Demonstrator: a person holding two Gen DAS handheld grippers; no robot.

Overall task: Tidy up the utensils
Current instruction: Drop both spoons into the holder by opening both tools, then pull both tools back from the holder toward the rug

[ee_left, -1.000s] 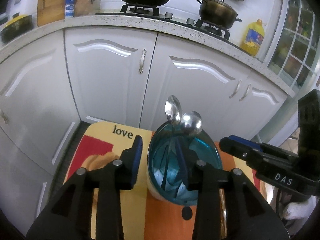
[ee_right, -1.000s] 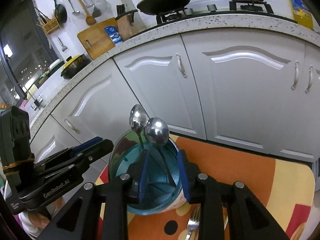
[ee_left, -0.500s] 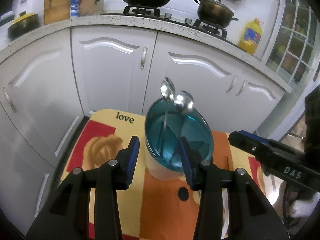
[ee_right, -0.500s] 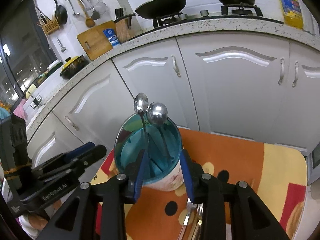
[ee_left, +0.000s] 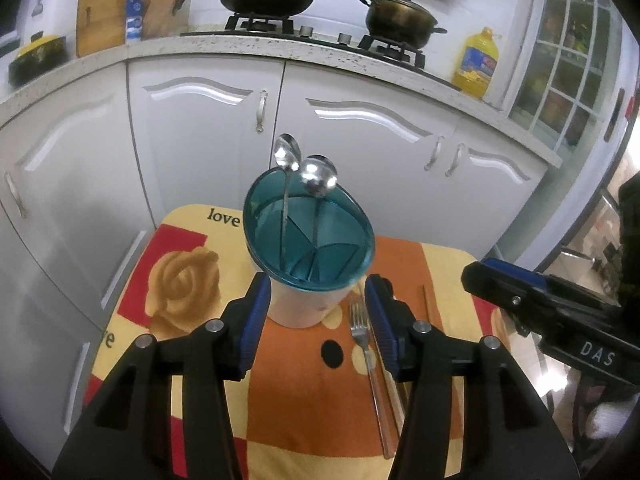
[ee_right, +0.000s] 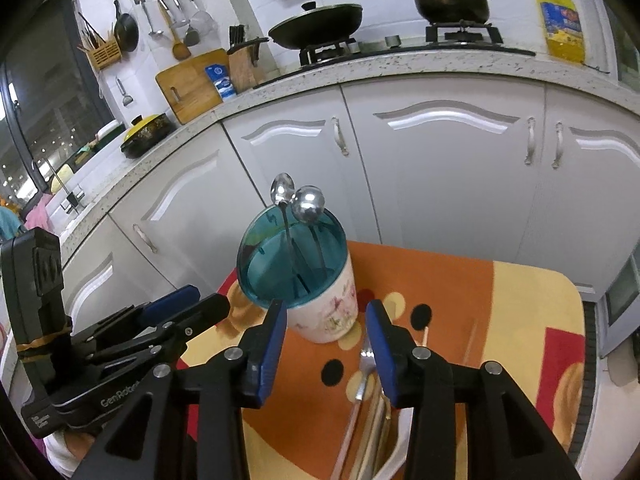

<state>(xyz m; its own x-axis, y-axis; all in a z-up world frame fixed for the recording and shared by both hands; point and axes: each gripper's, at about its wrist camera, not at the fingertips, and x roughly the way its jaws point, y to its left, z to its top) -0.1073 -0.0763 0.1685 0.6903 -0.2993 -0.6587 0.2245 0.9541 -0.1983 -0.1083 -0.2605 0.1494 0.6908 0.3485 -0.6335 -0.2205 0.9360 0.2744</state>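
Observation:
A white utensil holder with a teal divided insert (ee_left: 308, 240) (ee_right: 320, 304) stands on a small table with an orange and yellow cloth (ee_left: 192, 292). Two spoons (ee_left: 316, 178) (ee_right: 306, 204) stand in it, bowls up. A fork (ee_left: 362, 338) (ee_right: 362, 376) and chopsticks (ee_left: 428, 304) lie on the cloth to the holder's right. My left gripper (ee_left: 318, 312) is open and empty, just short of the holder. My right gripper (ee_right: 326, 340) is open and empty, also just short of it; it shows at the right of the left wrist view (ee_left: 532, 296).
White kitchen cabinets (ee_left: 208, 128) stand close behind the table, under a speckled counter (ee_right: 400, 64) with a wok, a pot and a yellow oil bottle (ee_left: 476, 64). A white plate edge (ee_right: 394, 460) lies under the utensils near my right gripper.
Both grippers have pulled back and up from the holder. The fork and chopsticks on the cloth have come into view. Both jaws stay open.

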